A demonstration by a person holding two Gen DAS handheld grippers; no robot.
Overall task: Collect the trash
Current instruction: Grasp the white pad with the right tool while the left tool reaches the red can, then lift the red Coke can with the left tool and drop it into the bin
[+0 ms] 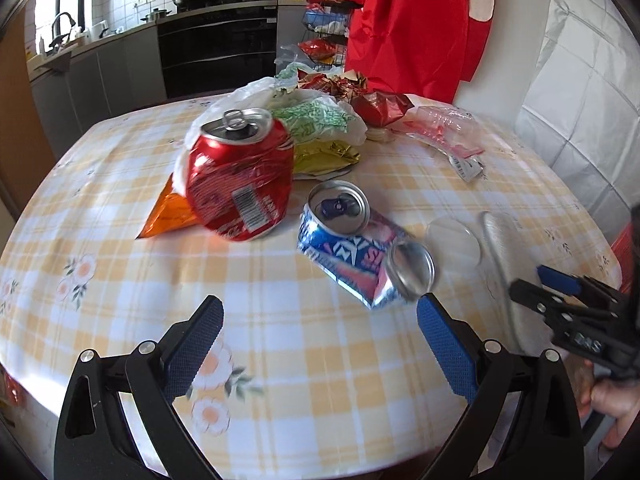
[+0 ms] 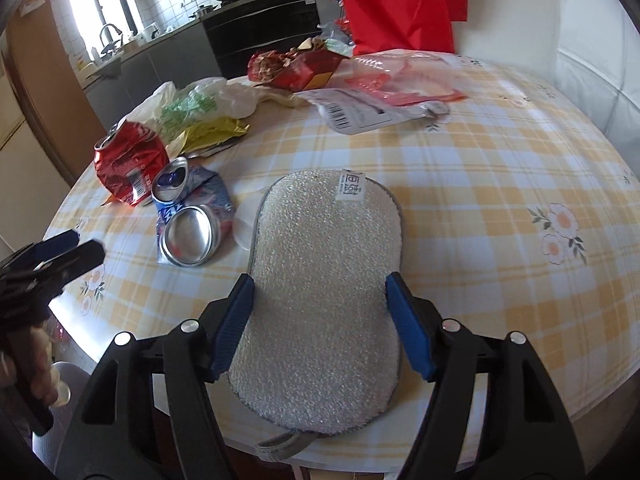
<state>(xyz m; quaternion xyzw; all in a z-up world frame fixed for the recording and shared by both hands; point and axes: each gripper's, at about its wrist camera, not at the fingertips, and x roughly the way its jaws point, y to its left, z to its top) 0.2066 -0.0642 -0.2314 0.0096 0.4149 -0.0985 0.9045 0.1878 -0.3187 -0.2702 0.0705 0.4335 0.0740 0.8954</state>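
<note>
Right gripper (image 2: 320,326) half open around sponge pad (image 2: 320,280) at near tabletop edge, not pinched. Left gripper (image 1: 320,344) wide open, empty. Blue can (image 1: 352,248) best squeezed across middle.

The orange wrapper (image 1: 168,216) lies mostly hidden behind the red can (image 1: 240,176). The right gripper (image 1: 560,292) is blurred, and cut off beside the blue can (image 1: 360,248).

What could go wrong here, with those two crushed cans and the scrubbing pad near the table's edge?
The right gripper straddles the scrubbing pad, which overhangs the table edge; a poor pinch might drag it off. The blue can lies on its side, so the open left gripper could nudge it rolling. The dented red can leans and may topple.
</note>
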